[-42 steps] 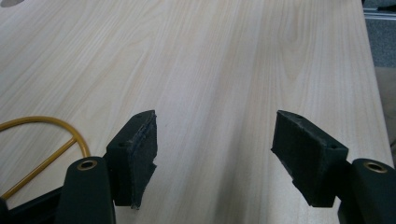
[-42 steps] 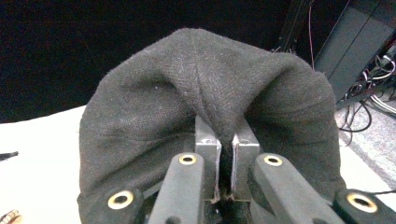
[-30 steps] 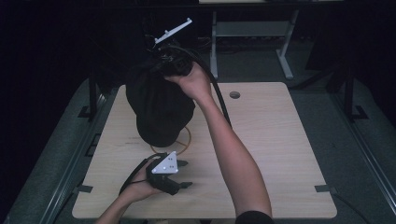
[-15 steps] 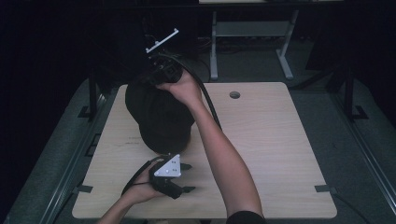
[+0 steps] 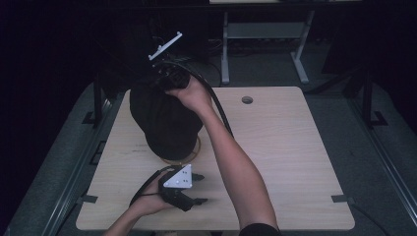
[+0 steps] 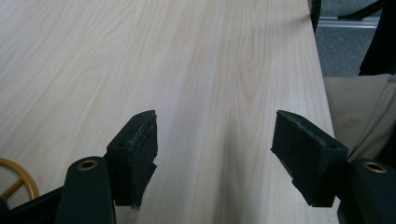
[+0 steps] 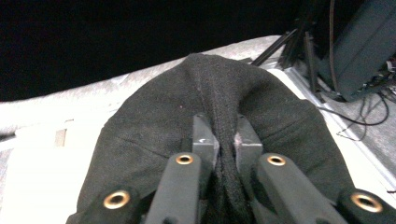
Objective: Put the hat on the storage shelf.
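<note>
Right gripper (image 7: pixel 226 140) is clamped on a fold of the black hat (image 5: pixel 164 123), lifting it near the table's (image 5: pixel 285 147) far-left corner. Left gripper (image 6: pixel 224 154) rests wide apart, empty, at the near edge. Likely next: carrying or setting down the hat without losing the pinch.

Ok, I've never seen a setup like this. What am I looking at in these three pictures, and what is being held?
No robot here: a person holds a pair of hand tongs in each hand at a wooden table. The high view looks down from above the person. The other two pictures come from cameras riding on the tongs, looking along their black jaws. The left tongs rest low near the table's near edge, jaws wide apart with nothing between them. The right tongs are reached out to the far side and pinch a fold of a black cloth, which looks lifted at that end. A yellow ring peeks out from under the cloth.
</note>
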Available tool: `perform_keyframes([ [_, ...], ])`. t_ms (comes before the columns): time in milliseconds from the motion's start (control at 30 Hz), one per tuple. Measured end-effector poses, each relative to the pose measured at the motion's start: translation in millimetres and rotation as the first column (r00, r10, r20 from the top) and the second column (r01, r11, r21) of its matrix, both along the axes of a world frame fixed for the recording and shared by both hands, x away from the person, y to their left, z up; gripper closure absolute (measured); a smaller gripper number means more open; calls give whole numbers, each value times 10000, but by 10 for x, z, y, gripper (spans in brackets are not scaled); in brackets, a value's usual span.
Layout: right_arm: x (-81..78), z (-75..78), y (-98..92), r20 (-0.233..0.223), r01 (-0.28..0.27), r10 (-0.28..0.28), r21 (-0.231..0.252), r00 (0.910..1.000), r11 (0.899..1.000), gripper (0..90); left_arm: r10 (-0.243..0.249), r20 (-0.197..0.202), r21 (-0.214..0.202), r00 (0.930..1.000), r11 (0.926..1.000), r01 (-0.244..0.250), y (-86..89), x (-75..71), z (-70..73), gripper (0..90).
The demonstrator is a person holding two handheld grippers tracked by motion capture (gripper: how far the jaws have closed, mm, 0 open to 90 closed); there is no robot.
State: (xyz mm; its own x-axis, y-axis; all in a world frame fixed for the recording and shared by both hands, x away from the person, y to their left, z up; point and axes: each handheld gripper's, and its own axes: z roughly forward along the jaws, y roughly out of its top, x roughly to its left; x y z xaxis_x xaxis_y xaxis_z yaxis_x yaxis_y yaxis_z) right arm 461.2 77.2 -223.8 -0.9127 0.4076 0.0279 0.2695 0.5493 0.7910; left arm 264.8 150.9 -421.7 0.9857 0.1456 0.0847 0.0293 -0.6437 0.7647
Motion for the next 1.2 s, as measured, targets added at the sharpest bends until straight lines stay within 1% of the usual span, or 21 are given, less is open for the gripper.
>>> perform_keyframes([
  [33, 4, 14, -2, -117, -25, 26, 130, 9999, 9999, 848, -2, 3, -25, 10000, 10000, 2, 3, -1, 2, 309],
  [133, -15, 61, 6, 60, -81, 78, 489, 10000, 9988, 846, -26, -50, -16, 10000, 10000, 26, 8, 6, 4, 309],
  [200, -3, 49, 41, -39, 48, -47, 437, 10000, 9990, 821, -23, -78, -67, 10000, 10000, 22, 4, 6, -1, 309],
  [233, 18, 17, 68, -82, 206, -204, 286, 9998, 9994, 796, -22, -89, -77, 10000, 10000, 21, 2, 5, -1, 308],
  [267, 18, 17, 68, -82, 206, -204, 286, 9998, 9994, 796, -22, -89, -77, 10000, 10000, 21, 2, 5, -1, 309],
  [300, 88, -91, 128, -426, 292, -305, -298, 9986, 9991, 691, -23, -86, -67, 10000, 10000, 22, 1, 2, 3, 309],
  [333, 101, -113, 142, -627, 389, -422, -527, 9971, 9979, 658, -14, -93, -67, 10000, 10000, 14, 1, -7, 6, 309],
  [400, 105, -109, 124, -388, 572, -594, -573, 9975, 9967, 538, -43, -77, -63, 10000, 10000, 42, 5, -7, 7, 309],
  [467, 112, -109, 94, -491, 513, -541, -572, 9973, 9970, 455, -54, -69, -72, 10000, 10000, 53, 5, -3, 2, 309],
  [533, 96, -101, 74, -561, 543, -572, -531, 9968, 9971, 447, -49, -83, -78, 10000, 10000, 48, 4, -2, 0, 309],
  [567, 84, -89, 23, -504, 432, -446, -274, 9977, 9987, 409, -64, -90, -62, 9999, 10000, 63, -4, -6, -4, 308],
  [633, 61, -69, -7, -565, 433, -434, -29, 9975, 9991, 382, -78, -67, -40, 9999, 10000, 78, -7, -8, -4, 309],
  [667, 56, -65, -24, -431, 429, -428, 10, 9982, 9991, 374, -37, -99, -107, 9999, 9999, 36, -10, -10, -7, 309],
  [733, 39, -65, -46, -462, 450, -449, 2, 9979, 9990, 355, -24, -66, -78, 10000, 10000, 24, -7, -9, -4, 308],
  [833, 21, -56, -79, -361, 517, -516, 15, 9980, 9987, 330, 21, -1, -49, 10000, 10000, -21, 5, -1, -1, 308],
  [867, 3, -32, -147, -270, 588, -578, 395, 9980, 9975, 323, 92, 9, -55, 10000, 9999, -92, 20, 2, -6, 307],
  [933, -12, -12, -217, -235, 519, -504, 724, 9985, 9960, 318, 164, 16, -95, 9999, 9998, -164, 33, 12, -9, 303],
  [1000, -40, 6, -270, -345, 651, -626, 768, 9974, 9949, 309, 273, -20, -118, 9996, 9996, -273, 39, 18, -14, 300],
  [1033, -40, 6, -270, -345, 651, -626, 768, 9974, 9949, 309, 273, -20, -118, 9996, 9996, -273, 39, 18, -14, 299],
  [1100, -64, 16, -353, -254, 625, -605, 889, 9978, 9941, 297, 323, 9, -108, 9995, 9994, -323, 45, 23, -18, 295],
  [1200, -92, 20, -429, -261, 655, -631, 1027, 9977, 9926, 287, 396, -16, -120, 9992, 9991, -396, 47, 25, -24, 291],
])
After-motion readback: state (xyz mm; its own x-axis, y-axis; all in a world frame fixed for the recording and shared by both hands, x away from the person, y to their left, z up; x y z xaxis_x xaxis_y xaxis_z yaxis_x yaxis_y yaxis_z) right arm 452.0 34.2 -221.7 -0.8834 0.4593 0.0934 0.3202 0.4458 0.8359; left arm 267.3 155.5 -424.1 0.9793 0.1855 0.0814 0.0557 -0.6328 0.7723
